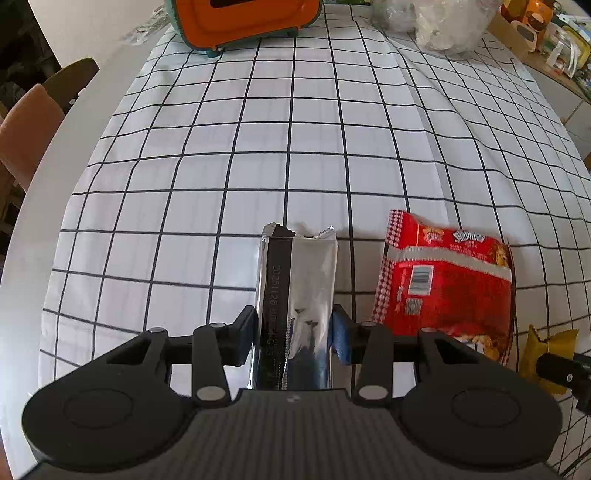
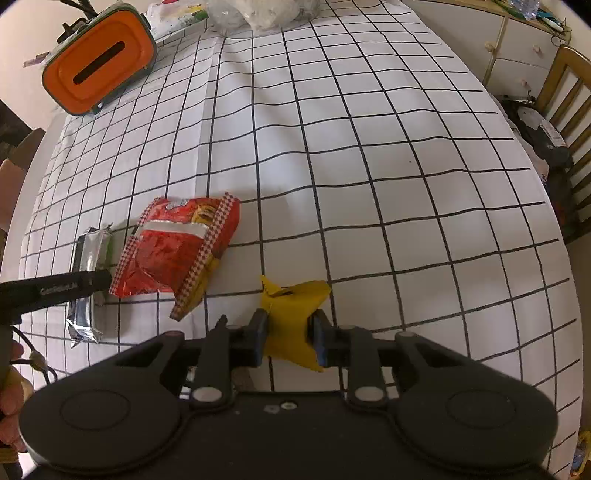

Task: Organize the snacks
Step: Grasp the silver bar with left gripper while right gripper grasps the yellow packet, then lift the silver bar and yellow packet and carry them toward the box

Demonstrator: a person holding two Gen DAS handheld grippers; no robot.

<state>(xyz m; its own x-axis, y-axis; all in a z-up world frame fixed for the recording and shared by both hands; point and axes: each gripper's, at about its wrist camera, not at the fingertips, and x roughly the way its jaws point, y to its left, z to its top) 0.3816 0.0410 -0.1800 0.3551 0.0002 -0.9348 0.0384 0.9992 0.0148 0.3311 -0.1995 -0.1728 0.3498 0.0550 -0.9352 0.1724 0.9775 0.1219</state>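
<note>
— What's the left gripper got hold of?

— A silver foil packet. The jaws are clamped on its two long sides, near the end closest to the hand, and the far end looks torn open. From the right wrist view the same packet lies flat along the checked tablecloth, at the left of the group.

— And the right one?

— The right gripper is pinched on a small yellow wrapper. The pads press in on both sides of it and the corners stick out like a star. Whether it's touching the cloth underneath, I can't tell.

— Anything between the two?

— A red snack bag, lying flat with its back seam up. It sits just beside the silver packet, apart from it by a thin strip of cloth. In the left wrist view you can read a barcode on that red bag, and the yellow wrapper peeks in at the right edge with the tip of the other tool over it.

— What else is on the surface?

— At the far end, an orange box with a slot in its lid, green around the rim. Next to it a clear plastic bag with something white inside. Both are well apart from the snacks.

— And around the surface?

— A wooden chair on the right, a brown chair back on the left.
</note>
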